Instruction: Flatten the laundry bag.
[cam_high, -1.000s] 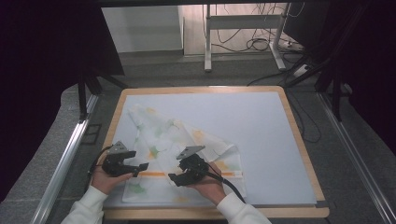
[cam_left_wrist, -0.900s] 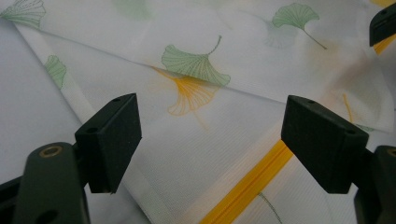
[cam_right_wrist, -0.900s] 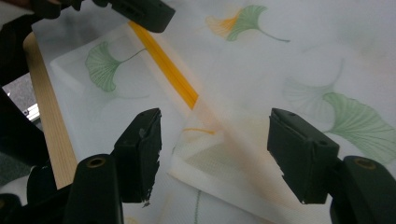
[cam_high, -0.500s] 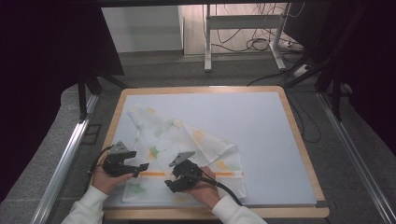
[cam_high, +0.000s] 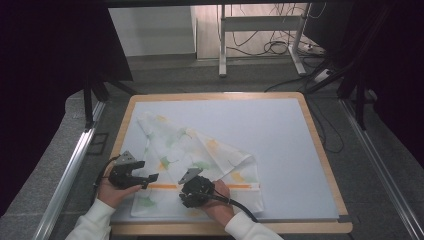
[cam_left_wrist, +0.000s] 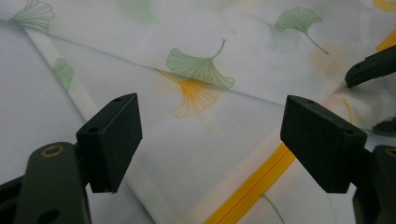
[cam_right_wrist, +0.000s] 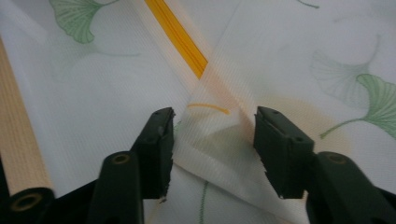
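Dark curtains and a cabled floor frame a wood-rimmed surface (cam_high: 320, 150) covered in pale blue, where a thin white cloth (cam_high: 200, 150) printed with green and yellow ginkgo leaves lies over the near left part. It runs from near the far left corner down to the near edge, partly folded over itself, with an orange stripe (cam_high: 240, 186) running parallel to that near edge.

Both tongs work low at the near edge. The left tongs (cam_high: 150, 177) hover near the cloth's left border with jaws spread wide and nothing between them; in the left gripper view the cloth passes under the gap and the stripe slants toward the right jaw. The right tongs (cam_high: 186, 198) sit closer to the middle of the near edge, jaws partly apart and straddling a raised, folded corner of cloth (cam_right_wrist: 212, 140); they do not look pressed on it yet.

That corner lies straight ahead between the right jaws, so the right hand (cam_high: 217, 200) is plainly the nearer one. My judgement is that a pinch there comes next, with the fold's crease running diagonally away from the jaws toward the stripe.
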